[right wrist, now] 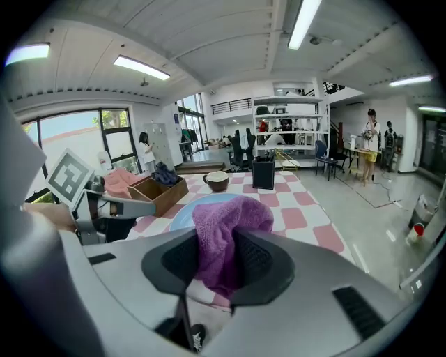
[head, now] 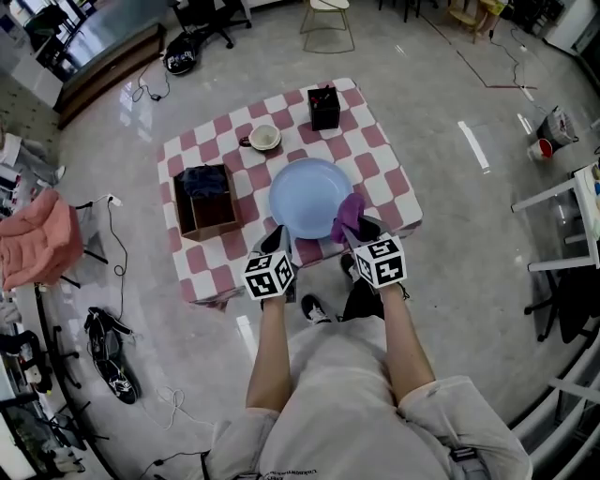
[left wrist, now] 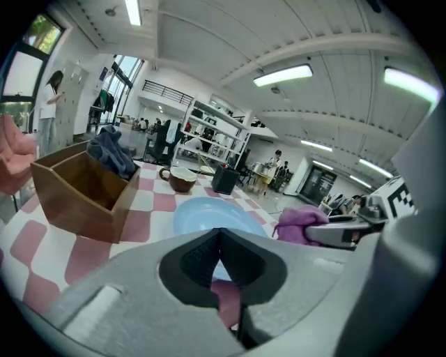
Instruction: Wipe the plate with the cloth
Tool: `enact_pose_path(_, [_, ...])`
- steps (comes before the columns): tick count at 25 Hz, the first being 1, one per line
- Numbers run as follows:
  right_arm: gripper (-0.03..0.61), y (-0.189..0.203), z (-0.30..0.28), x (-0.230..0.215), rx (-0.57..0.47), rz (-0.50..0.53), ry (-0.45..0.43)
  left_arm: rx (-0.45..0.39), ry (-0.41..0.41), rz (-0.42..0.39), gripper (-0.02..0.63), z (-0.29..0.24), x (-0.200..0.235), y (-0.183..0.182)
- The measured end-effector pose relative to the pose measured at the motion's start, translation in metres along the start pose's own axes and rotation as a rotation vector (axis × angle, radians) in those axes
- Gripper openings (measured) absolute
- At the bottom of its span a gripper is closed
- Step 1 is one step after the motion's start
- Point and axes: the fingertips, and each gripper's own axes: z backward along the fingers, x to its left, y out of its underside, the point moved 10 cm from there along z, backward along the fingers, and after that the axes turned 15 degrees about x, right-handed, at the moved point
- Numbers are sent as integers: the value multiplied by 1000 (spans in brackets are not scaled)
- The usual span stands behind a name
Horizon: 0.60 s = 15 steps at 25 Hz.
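A light blue plate (head: 309,197) lies on the pink-and-white checked table (head: 373,159), near its front edge. My right gripper (head: 357,228) is shut on a purple cloth (head: 348,216), which hangs over the plate's right rim. In the right gripper view the cloth (right wrist: 224,237) bunches up between the jaws with the plate (right wrist: 182,213) behind it. My left gripper (head: 276,240) hovers at the plate's front-left rim, shut with nothing between its jaws. The left gripper view shows the plate (left wrist: 209,215) just ahead and the cloth (left wrist: 301,223) to the right.
A brown wooden box (head: 204,202) holding dark fabric sits left of the plate. A cup (head: 263,139) and a black box (head: 323,107) stand at the table's far side. A chair (head: 327,22) stands on the floor beyond the table.
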Motion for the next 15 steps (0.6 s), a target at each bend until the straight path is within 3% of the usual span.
enact_pose_path(6, [115, -6, 3, 3, -48, -32, 0, 13, 63, 5, 11, 6, -8, 3])
enact_pose_path(15, [115, -10, 3, 6, -6, -16, 20, 7, 33, -72, 11, 19, -12, -10])
